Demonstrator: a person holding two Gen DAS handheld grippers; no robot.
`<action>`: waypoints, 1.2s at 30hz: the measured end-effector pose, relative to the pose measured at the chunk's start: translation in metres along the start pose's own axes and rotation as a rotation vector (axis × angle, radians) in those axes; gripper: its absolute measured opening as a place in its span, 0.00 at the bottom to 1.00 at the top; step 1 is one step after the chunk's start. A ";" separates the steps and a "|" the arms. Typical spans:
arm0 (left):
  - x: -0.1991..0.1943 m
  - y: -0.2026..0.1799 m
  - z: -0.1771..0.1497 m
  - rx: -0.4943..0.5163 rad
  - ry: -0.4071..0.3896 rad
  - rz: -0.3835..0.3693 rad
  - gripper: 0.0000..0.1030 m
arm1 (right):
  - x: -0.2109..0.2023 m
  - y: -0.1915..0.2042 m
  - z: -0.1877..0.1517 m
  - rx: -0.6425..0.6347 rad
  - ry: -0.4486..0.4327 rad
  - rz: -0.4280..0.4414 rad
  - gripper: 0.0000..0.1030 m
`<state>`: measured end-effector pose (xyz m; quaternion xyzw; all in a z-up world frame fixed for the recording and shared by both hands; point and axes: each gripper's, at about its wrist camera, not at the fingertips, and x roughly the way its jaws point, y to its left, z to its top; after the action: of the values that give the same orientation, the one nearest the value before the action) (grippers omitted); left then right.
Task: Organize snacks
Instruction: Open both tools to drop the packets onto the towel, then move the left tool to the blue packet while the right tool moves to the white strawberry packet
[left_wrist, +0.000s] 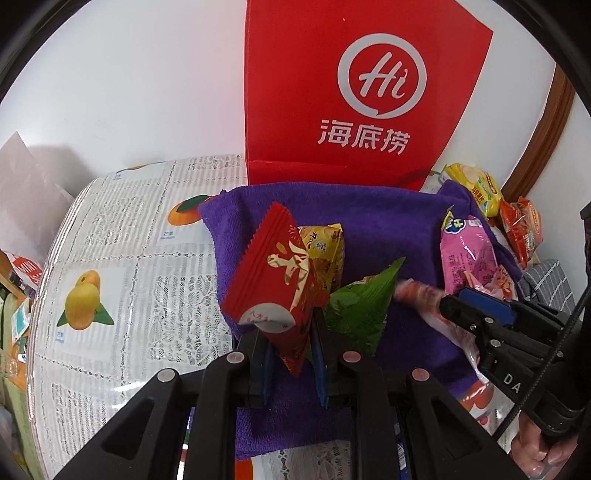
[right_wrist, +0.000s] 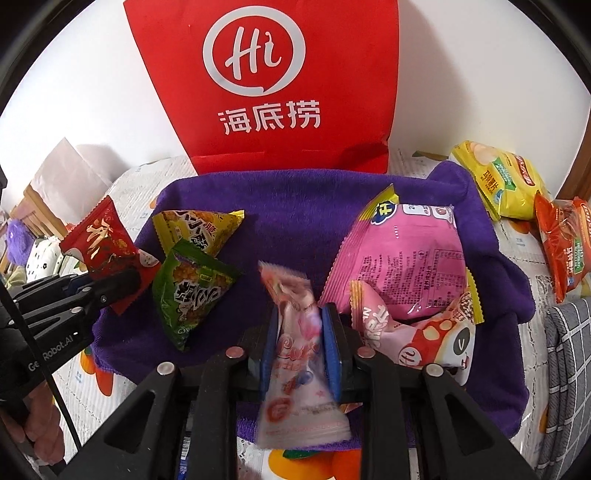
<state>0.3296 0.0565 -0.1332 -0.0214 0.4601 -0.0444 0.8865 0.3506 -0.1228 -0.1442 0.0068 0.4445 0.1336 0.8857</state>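
Note:
My left gripper (left_wrist: 291, 354) is shut on a red snack packet (left_wrist: 275, 284) and holds it above the purple towel (left_wrist: 388, 221); it also shows in the right wrist view (right_wrist: 105, 240). My right gripper (right_wrist: 299, 350) is shut on a pale pink snack packet (right_wrist: 299, 369), held over the towel's (right_wrist: 295, 199) front edge. On the towel lie a yellow triangular packet (right_wrist: 201, 225), a green one (right_wrist: 188, 291), a big pink packet (right_wrist: 406, 258) and a pink-and-white packet (right_wrist: 417, 336).
A red paper bag (right_wrist: 266, 81) stands upright behind the towel against the white wall. A yellow chip bag (right_wrist: 502, 177) and an orange chip bag (right_wrist: 565, 240) lie at the right, off the towel. The table carries a fruit-print cloth (left_wrist: 122, 266); its edge curves at the left.

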 end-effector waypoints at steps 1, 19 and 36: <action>0.000 0.000 0.000 -0.001 0.000 -0.004 0.17 | -0.001 0.000 0.000 -0.004 -0.001 -0.003 0.24; -0.060 -0.009 -0.013 0.018 -0.028 0.009 0.55 | -0.077 -0.001 -0.016 0.009 -0.090 -0.018 0.45; -0.082 -0.046 -0.074 -0.007 0.000 -0.063 0.55 | -0.125 -0.034 -0.095 0.040 -0.069 -0.040 0.45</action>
<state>0.2193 0.0193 -0.1056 -0.0390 0.4594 -0.0705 0.8846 0.2122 -0.1958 -0.1081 0.0203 0.4165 0.1067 0.9026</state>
